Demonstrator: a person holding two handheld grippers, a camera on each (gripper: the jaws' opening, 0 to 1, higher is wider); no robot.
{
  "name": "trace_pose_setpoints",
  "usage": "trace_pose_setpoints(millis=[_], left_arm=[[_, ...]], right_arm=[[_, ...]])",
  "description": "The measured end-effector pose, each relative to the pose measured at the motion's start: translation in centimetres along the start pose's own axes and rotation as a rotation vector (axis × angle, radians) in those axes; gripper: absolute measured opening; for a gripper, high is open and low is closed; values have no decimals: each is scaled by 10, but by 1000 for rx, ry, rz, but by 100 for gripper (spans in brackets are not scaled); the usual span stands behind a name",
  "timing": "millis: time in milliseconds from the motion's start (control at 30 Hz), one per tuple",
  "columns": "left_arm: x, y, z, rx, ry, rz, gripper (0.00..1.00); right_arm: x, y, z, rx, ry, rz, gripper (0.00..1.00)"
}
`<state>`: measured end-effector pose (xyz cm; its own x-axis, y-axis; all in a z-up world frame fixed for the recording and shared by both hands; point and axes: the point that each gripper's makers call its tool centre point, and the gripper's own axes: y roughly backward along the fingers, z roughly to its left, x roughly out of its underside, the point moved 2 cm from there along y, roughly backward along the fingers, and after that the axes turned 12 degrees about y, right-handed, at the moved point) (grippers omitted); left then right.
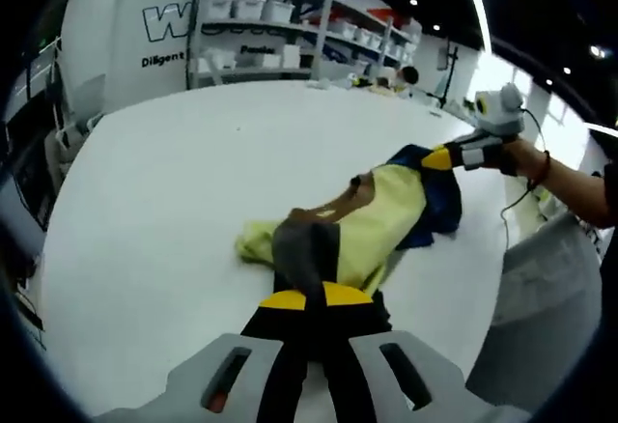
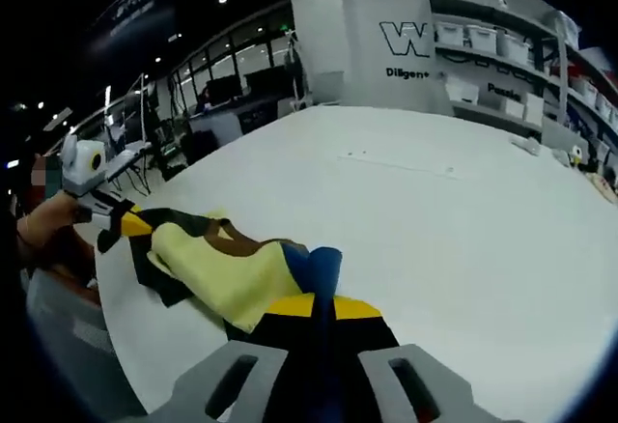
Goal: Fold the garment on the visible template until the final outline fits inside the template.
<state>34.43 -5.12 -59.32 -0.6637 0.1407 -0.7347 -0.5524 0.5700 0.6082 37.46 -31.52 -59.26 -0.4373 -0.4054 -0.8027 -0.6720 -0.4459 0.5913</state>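
Observation:
A yellow garment (image 1: 386,222) with navy and brown-grey parts lies bunched and stretched across the white table (image 1: 174,182). My left gripper (image 1: 314,296) is shut on its brown-grey end, which rises between the yellow-tipped jaws. At the far end, my right gripper (image 1: 439,159), held in a person's hand, pinches the navy part. In the right gripper view my right gripper (image 2: 323,305) is shut on a navy fold, the garment (image 2: 227,273) runs away to the left, and my left gripper (image 2: 126,222) clamps its dark far end.
The table edge (image 1: 488,297) runs close beside the garment, with a person's arm (image 1: 579,186) and grey-clad legs beyond it. Shelves of white bins (image 1: 280,17) and a lettered wall (image 2: 406,42) stand past the table's far side. Wide bare tabletop (image 2: 463,230) stretches beyond the garment.

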Motion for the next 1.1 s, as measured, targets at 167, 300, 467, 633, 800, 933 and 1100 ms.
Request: trace_pose_setpoints(millis=[167, 300, 467, 633, 800, 933, 1100], left_arm=[[-12, 11, -4, 1, -9, -19, 0], [-22, 19, -4, -10, -17, -28, 0], [-36, 27, -4, -9, -28, -44, 0], [-57, 34, -6, 15, -26, -77, 0], [-78, 41, -5, 19, -45, -95, 0], [-98, 42, 5, -5, -57, -97, 0], [-119, 37, 16, -33, -66, -87, 0]], right_arm=[[-5, 7, 5, 10, 92, 29, 0], [-13, 14, 7, 7, 128, 25, 0], [-29, 24, 5, 16, 144, -8, 0], [-51, 29, 4, 2, 133, -58, 0], [-72, 31, -4, 16, 134, -100, 0], [-90, 26, -15, 21, 128, -124, 0], [-108, 15, -26, 16, 159, -140, 0]])
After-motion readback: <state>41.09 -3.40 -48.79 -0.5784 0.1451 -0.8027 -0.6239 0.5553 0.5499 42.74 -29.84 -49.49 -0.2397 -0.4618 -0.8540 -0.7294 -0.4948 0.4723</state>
